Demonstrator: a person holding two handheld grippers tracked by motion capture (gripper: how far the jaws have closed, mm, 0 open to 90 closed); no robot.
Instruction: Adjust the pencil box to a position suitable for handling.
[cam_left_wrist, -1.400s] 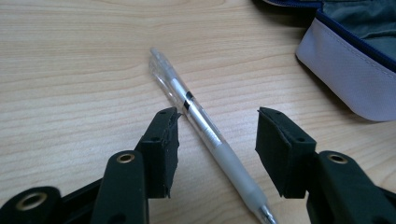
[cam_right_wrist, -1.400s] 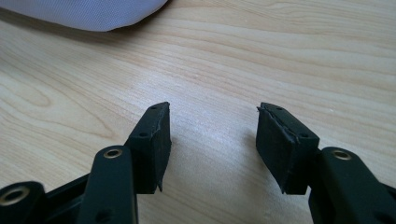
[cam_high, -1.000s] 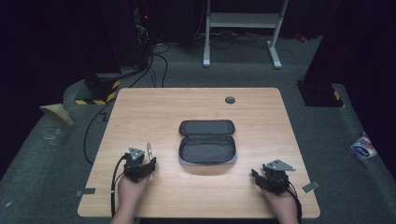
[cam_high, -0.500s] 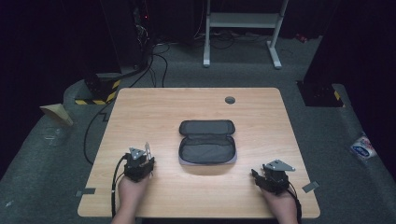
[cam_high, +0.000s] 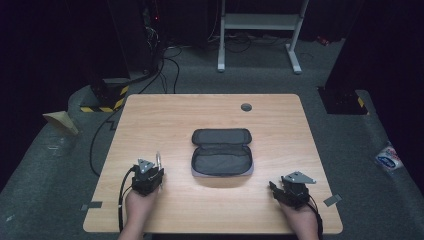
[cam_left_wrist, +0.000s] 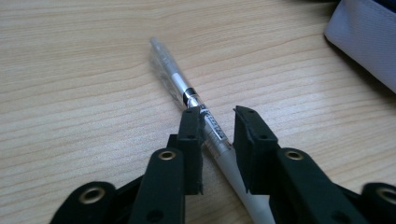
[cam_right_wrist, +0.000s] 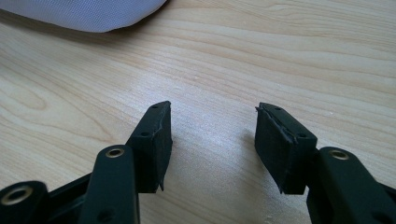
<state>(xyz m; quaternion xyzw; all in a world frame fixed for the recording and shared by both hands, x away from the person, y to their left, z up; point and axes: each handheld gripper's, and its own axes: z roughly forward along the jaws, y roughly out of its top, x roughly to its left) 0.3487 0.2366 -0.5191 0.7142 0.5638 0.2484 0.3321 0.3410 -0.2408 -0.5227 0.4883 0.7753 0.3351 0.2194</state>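
A clear and white pen (cam_left_wrist: 180, 86) lies on the wooden table (cam_high: 165, 120), left of an open dark grey zip pouch (cam_high: 221, 159). My left gripper (cam_left_wrist: 217, 114) straddles the pen's middle. Its jaws have just been closing, and a thin gap still shows between the pen and the pads, so it is open. In the high view the pen (cam_high: 158, 159) pokes out beyond the left gripper (cam_high: 155, 167) at the near left. My right gripper (cam_right_wrist: 212, 109) rests open over bare wood with nothing between its pads, and the high view shows it (cam_high: 275, 186) near the front right edge.
The pouch's pale edge (cam_left_wrist: 369, 42) lies close on the right of the left gripper, and its edge (cam_right_wrist: 88, 11) shows beyond the right one. A round grommet (cam_high: 246, 107) sits at the table's far side. Dark floor, cables and a metal stand (cam_high: 260, 30) lie beyond.
Both hands have stayed where they were. No other shift shows in the high view.
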